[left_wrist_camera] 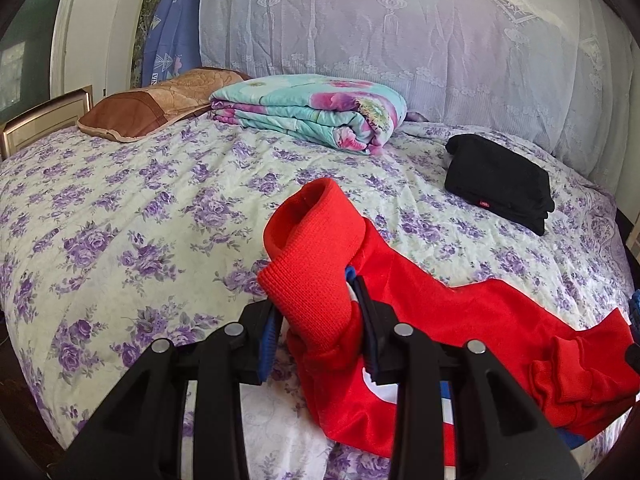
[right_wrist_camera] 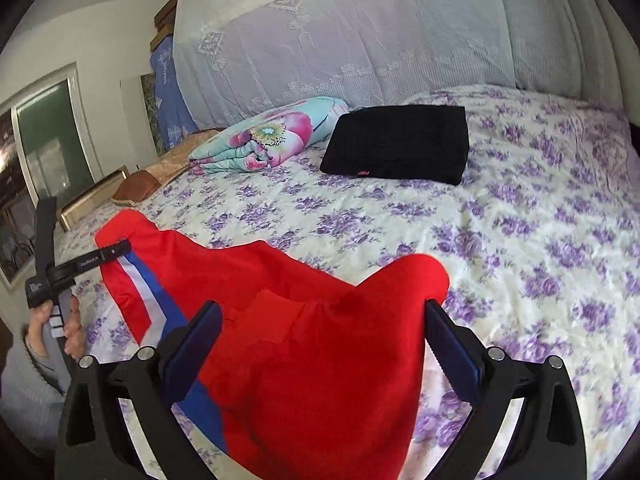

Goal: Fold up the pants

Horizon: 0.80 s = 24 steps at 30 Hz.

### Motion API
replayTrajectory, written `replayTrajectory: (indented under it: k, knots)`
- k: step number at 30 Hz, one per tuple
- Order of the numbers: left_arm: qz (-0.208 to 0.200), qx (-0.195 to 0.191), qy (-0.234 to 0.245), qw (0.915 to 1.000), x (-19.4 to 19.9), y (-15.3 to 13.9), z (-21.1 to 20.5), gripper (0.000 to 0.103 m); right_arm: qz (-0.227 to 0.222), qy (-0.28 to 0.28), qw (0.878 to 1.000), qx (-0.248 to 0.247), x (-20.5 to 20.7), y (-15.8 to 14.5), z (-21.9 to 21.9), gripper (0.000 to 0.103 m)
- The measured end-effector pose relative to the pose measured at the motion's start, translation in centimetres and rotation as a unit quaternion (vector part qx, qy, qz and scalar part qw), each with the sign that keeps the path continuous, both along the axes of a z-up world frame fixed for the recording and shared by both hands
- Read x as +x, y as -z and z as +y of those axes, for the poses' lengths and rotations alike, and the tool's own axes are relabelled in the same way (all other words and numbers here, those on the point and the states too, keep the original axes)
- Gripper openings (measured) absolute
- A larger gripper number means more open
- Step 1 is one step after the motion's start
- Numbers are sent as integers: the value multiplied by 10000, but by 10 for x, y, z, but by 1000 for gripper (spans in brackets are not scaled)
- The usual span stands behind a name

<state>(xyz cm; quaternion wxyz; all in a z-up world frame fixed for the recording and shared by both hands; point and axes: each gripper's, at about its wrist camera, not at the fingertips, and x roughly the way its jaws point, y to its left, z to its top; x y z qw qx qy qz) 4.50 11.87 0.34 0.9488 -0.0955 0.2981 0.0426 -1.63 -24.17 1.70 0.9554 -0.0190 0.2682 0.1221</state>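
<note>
Red pants (left_wrist_camera: 460, 320) with a white and blue side stripe (right_wrist_camera: 144, 292) lie across the flowered bed sheet (left_wrist_camera: 140, 220). My left gripper (left_wrist_camera: 318, 314) is shut on a ribbed red cuff (left_wrist_camera: 312, 248), which stands up from between its blue pads. In the right wrist view that gripper (right_wrist_camera: 114, 251) shows at the left, held by a hand (right_wrist_camera: 60, 320), with its tip on the far end of the pants. My right gripper (right_wrist_camera: 324, 344) stands wide open. Bunched red fabric (right_wrist_camera: 320, 360) fills most of the gap between its fingers, with a sliver of sheet showing beside the right pad.
A folded black garment (left_wrist_camera: 500, 184) lies at the back right of the bed. A folded floral quilt (left_wrist_camera: 312, 108) and a brown pillow (left_wrist_camera: 152, 104) sit at the head, before a lace-covered headboard (left_wrist_camera: 400, 32). A window (right_wrist_camera: 44, 140) is at the left.
</note>
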Motion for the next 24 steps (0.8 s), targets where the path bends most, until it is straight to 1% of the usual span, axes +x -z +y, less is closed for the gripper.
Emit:
replayTrajectory:
  k: [2, 3, 5, 7, 8, 10, 11, 13, 15, 18, 19, 21, 23, 24]
  knots:
    - [6, -25, 2, 10000, 0, 0, 0, 33, -100, 149, 9994, -281, -6, -2, -7, 100]
    - [15, -64, 10, 10000, 0, 0, 1, 33, -72, 190, 9995, -245, -9, -2, -13, 100]
    - [29, -157, 21, 9999, 1, 2, 4, 33, 15, 328, 9994, 54, -14, -3, -30, 100]
    - [46, -256, 8, 9997, 3, 5, 8, 33, 63, 317, 9990, 305, -20, -4, -37, 100]
    - [48, -292, 3, 9996, 3, 6, 9, 33, 87, 235, 9993, 278, -23, -3, -34, 100]
    - [60, -330, -6, 9994, 3, 8, 12, 33, 184, 48, 9998, -44, -24, 3, -20, 100]
    - [63, -338, -3, 9994, 3, 9, 13, 33, 322, -18, 9992, -216, -23, 12, -14, 100]
    - [70, -365, 8, 9993, 2, 9, 14, 33, 807, -131, 9957, -428, -17, 38, -3, 100]
    - [86, -412, 13, 9991, 2, 10, 17, 33, 1215, -119, 9901, -691, -15, 62, 3, 100]
    - [114, -461, 7, 9989, 2, 12, 19, 33, 1099, -197, 9918, -623, -22, 51, 0, 100]
    - [114, -474, 8, 9988, 2, 12, 19, 33, 944, -181, 9935, -602, -25, 44, -2, 100]
    - [111, -470, 9, 9988, 2, 12, 19, 33, 612, -213, 9972, -376, -30, 28, -4, 100]
    - [110, -465, 2, 9989, 2, 12, 19, 33, 438, -357, 9984, -77, -27, 14, -2, 100]
    - [110, -476, 1, 9988, 2, 12, 19, 33, 362, -383, 9986, -14, -24, 10, 1, 100]
